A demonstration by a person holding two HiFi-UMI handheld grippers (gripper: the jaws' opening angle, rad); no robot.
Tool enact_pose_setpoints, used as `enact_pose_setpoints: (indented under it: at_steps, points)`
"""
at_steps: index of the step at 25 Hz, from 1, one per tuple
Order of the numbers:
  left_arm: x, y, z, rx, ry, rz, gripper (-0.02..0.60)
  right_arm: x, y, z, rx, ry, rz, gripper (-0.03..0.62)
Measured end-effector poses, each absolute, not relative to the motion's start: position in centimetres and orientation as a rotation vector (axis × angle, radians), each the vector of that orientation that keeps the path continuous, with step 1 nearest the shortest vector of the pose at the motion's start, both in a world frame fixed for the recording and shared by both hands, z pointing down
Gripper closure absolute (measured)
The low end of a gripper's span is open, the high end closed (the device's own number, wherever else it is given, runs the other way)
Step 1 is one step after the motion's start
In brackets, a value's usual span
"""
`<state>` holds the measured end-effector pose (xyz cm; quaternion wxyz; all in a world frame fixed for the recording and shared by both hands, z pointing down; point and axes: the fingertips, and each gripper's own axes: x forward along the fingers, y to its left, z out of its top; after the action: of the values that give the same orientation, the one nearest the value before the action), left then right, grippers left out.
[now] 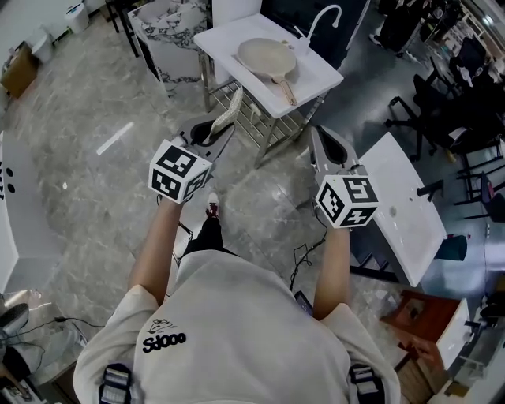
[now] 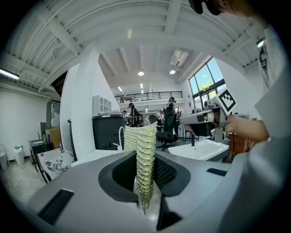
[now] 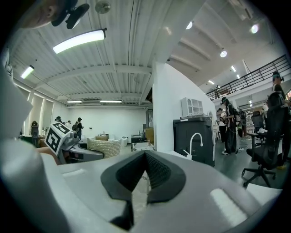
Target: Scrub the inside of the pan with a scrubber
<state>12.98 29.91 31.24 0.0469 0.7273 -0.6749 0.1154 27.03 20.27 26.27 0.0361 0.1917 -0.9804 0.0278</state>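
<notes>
White sink table (image 1: pixel 316 75) ahead, faucet (image 1: pixel 323 20) at its far edge. Pan (image 1: pixel 267 55) lies on it, mouth up, handle pointing back toward the person, well apart from both grippers. Person stands short of the table, both tools held out at chest level. Right gripper (image 1: pixel 318 132): pads pressed together, nothing between them. Left gripper (image 1: pixel 225 118): jaws clenched on the scrubber (image 1: pixel 230 102), a pale yellow-green mesh pad gripped by its lower end, most of it standing free above the jaws. Scrubbing not yet begun, as I read it. To do it well: step in, tip the left tool so the pad's free end lands on the pan floor, work in circles out to the wall. Likely worth parting the right jaws to pin the handle, or the pan may skate on the smooth top
</notes>
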Motion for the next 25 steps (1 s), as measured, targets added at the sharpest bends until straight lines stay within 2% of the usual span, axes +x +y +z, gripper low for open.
enact_pose_setpoints:
  at_steps: [14,25]
  points:
    - [-0.3,19.6,29.8,2.293,-1.992,0.35,0.514,14.7,11.3,25.1,0.695,-2.971,0.085,0.583]
    - [-8.0,15.1,31.4,2.269,-1.935,0.344,0.514,8.0,6.9,26.2,0.762,-2.9,0.078,0.583]
